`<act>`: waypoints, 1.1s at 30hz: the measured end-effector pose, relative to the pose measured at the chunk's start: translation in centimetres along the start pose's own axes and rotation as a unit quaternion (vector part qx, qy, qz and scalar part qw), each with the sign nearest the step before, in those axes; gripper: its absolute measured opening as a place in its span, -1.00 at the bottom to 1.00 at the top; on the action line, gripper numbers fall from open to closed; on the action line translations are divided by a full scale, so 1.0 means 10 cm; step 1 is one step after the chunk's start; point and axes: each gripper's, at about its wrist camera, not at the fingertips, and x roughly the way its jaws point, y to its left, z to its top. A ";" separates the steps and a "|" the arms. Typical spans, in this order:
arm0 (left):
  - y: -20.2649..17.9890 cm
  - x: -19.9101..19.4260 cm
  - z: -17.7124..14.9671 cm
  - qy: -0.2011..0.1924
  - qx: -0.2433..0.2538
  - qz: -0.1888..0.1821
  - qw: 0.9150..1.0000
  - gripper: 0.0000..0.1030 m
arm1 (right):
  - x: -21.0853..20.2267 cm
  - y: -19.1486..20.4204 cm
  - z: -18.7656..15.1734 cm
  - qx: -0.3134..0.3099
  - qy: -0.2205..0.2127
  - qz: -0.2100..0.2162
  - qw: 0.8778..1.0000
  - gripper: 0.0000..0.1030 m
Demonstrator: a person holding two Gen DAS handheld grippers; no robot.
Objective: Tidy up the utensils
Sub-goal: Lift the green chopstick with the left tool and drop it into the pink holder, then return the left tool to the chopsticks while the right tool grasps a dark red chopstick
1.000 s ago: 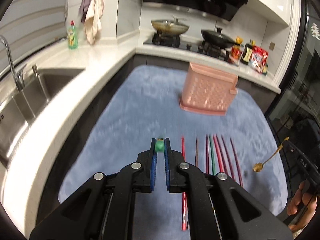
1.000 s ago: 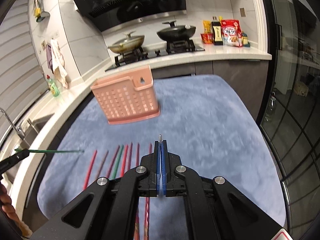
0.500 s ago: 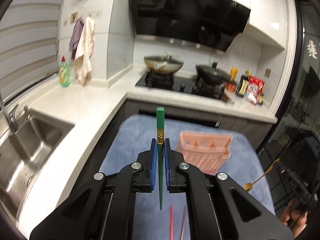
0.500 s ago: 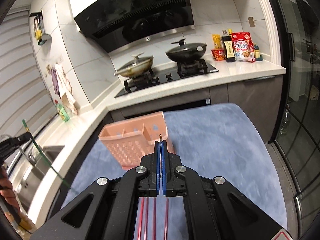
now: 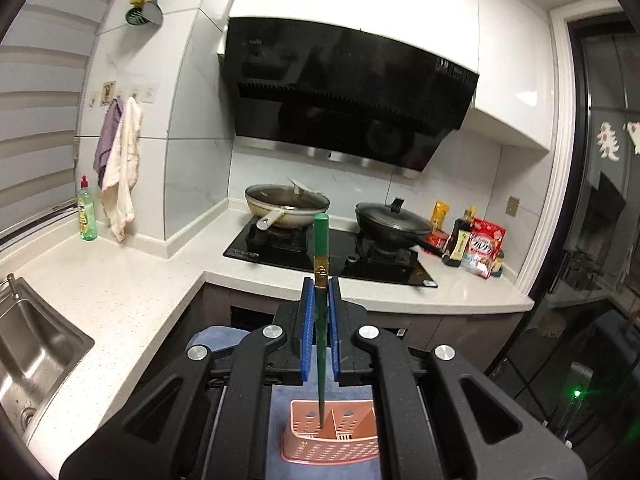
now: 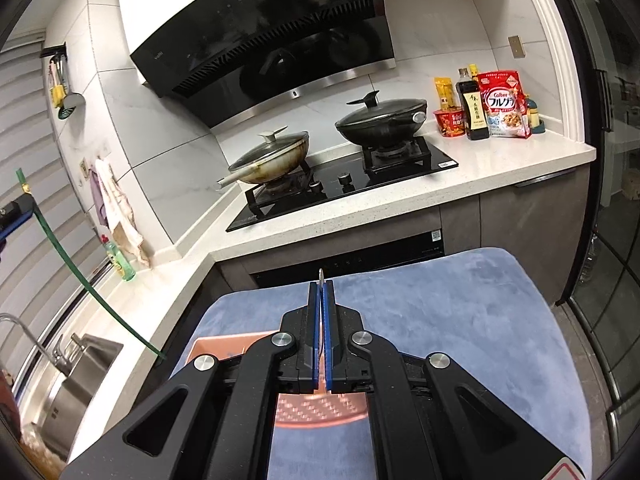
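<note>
My left gripper is shut on a green chopstick. The chopstick stands nearly upright, and its thin tip hangs over a compartment of the pink slotted basket below. In the right wrist view the same chopstick slants down from the left gripper at the left edge. My right gripper is shut on a slim gold utensil. Only the utensil's thin tip shows above the blue pads. The pink basket sits under the right gripper, mostly hidden by it.
The basket stands on a blue mat. An L-shaped white counter carries a sink at the left. A hob with two lidded pans sits behind, and food packets at the far right. A glass door lies to the right.
Both grippers rose and came in over the basket. The green chopstick swung from lying level to upright. The row of chopsticks on the mat dropped out of view.
</note>
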 end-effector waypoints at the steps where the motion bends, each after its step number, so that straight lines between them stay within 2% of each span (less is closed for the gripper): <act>1: -0.01 0.06 -0.04 0.004 0.000 0.001 1.000 -0.87 | 0.06 -0.01 0.00 0.000 0.003 0.001 1.000 -0.96; 9: 0.06 0.56 -0.42 0.055 0.003 0.012 0.998 -0.87 | 0.54 -0.06 -0.20 -0.007 0.043 -0.008 0.999 -0.95; 13: 0.13 0.72 -0.58 0.085 0.002 0.017 0.996 -0.86 | 0.61 -0.08 -0.25 -0.009 0.048 -0.012 0.999 -0.86; 17: 0.19 0.71 -0.65 0.094 0.003 0.023 0.995 -0.80 | 0.51 -0.08 -0.22 -0.009 0.040 -0.015 0.999 -0.78; 22: 0.21 0.41 -0.68 0.073 0.013 0.033 0.997 -0.07 | 0.14 -0.04 -0.18 -0.014 0.021 -0.008 1.000 -0.46; 24: 0.21 0.25 -0.71 0.063 0.018 0.039 0.997 0.05 | -0.05 -0.01 -0.21 -0.022 0.015 -0.007 1.000 -0.35; 28: 0.24 -0.04 -0.82 0.067 0.021 0.044 0.997 0.19 | -0.42 0.02 -0.34 -0.028 0.013 -0.002 1.000 -0.23; 33: 0.31 -0.34 -1.12 0.087 0.024 0.055 0.994 0.21 | -0.84 0.04 -0.70 -0.053 0.020 -0.022 0.998 -0.19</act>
